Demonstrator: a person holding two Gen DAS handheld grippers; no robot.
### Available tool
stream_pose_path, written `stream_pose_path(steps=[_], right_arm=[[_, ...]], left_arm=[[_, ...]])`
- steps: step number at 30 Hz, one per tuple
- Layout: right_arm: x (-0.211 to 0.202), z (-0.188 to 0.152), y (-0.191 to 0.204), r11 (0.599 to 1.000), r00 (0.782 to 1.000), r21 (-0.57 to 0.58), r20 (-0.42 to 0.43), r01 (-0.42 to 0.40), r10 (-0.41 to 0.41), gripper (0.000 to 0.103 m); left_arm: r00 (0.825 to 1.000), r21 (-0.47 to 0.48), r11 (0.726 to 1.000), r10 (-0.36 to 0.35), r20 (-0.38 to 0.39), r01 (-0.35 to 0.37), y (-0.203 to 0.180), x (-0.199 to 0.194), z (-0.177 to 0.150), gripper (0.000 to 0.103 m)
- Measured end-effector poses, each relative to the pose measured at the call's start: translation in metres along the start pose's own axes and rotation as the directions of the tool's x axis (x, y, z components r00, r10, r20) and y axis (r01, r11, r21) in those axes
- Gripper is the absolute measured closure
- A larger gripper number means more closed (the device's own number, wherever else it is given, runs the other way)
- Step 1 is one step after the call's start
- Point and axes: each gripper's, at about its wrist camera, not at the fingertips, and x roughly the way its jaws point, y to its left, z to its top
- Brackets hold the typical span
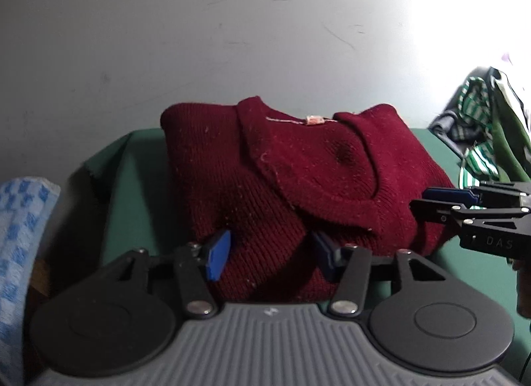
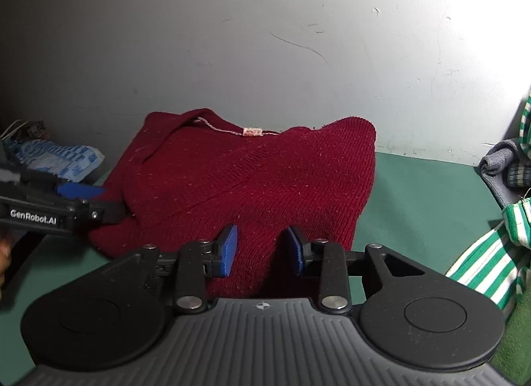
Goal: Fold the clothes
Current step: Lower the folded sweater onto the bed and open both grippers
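Observation:
A maroon knit sweater (image 1: 282, 180) (image 2: 252, 180) lies folded on the green table cover (image 1: 139, 186) (image 2: 415, 203), its collar and small label toward the wall. My left gripper (image 1: 270, 256) is open at the sweater's near left part, its blue pads (image 1: 219, 256) on either side of the near fold without pinching it. In the right wrist view the left gripper (image 2: 109, 200) reaches the sweater's left edge. My right gripper (image 2: 262, 249) is open at the near right part, with knit showing between its pads (image 2: 229, 249). From the left wrist view the right gripper (image 1: 419, 200) sits at the sweater's right edge.
A blue-and-white checked cloth (image 1: 20, 253) (image 2: 59, 160) lies at the left. Green-and-white striped garments (image 1: 478, 120) (image 2: 491, 253) and a grey piece (image 2: 497, 160) are piled at the right. A white wall (image 1: 232, 37) stands close behind the table.

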Motion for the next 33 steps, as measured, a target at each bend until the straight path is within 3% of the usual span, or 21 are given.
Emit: stream_pose_path(steps=[3, 6, 10, 13, 17, 20, 23, 27, 33], right_arm=[[0.002, 0.005, -0.003, 0.999, 1.000, 0.032, 0.006, -0.004, 0.004, 0.068], [-0.018, 0.006, -0.006, 0.997, 0.999, 0.078, 0.031, -0.023, 0.021, 0.069], [-0.042, -0.008, 0.000, 0.998, 0.998, 0.042, 0.046, -0.049, 0.047, 0.069], [-0.031, -0.008, 0.001, 0.999, 0.999, 0.027, 0.027, -0.025, 0.024, 0.069], [-0.008, 0.004, 0.000, 0.999, 1.000, 0.048, 0.000, -0.005, 0.005, 0.069], [-0.011, 0.013, 0.000, 0.998, 1.000, 0.065, -0.003, -0.002, 0.002, 0.068], [-0.042, 0.005, 0.000, 0.995, 0.997, 0.080, 0.037, -0.067, 0.065, 0.067], [-0.065, -0.023, 0.006, 1.000, 1.000, 0.016, -0.009, -0.018, 0.018, 0.071], [-0.109, -0.068, 0.005, 0.992, 0.998, 0.106, -0.033, 0.065, -0.062, 0.065]], left_arm=[[1.000, 0.027, 0.999, 0.020, -0.001, -0.020, -0.001, 0.004, 0.004, 0.030], [1.000, 0.022, 1.000, -0.003, 0.005, 0.002, 0.000, -0.012, 0.005, 0.041], [0.999, 0.022, 1.000, -0.022, 0.035, 0.022, -0.005, -0.036, -0.006, 0.044], [1.000, 0.057, 0.998, 0.026, 0.006, -0.026, -0.015, -0.020, -0.010, 0.043], [0.998, 0.050, 0.996, 0.068, 0.002, -0.068, -0.019, -0.007, -0.008, 0.031], [0.996, 0.040, 0.996, 0.085, -0.007, -0.085, -0.021, -0.013, -0.004, 0.034], [0.992, 0.040, 0.991, 0.129, 0.010, -0.129, -0.027, -0.034, -0.007, 0.041], [0.980, 0.001, 0.981, 0.194, -0.033, -0.195, -0.037, -0.052, -0.022, 0.040], [0.961, -0.065, 0.961, 0.265, -0.075, -0.270, -0.066, -0.070, -0.053, 0.026]])
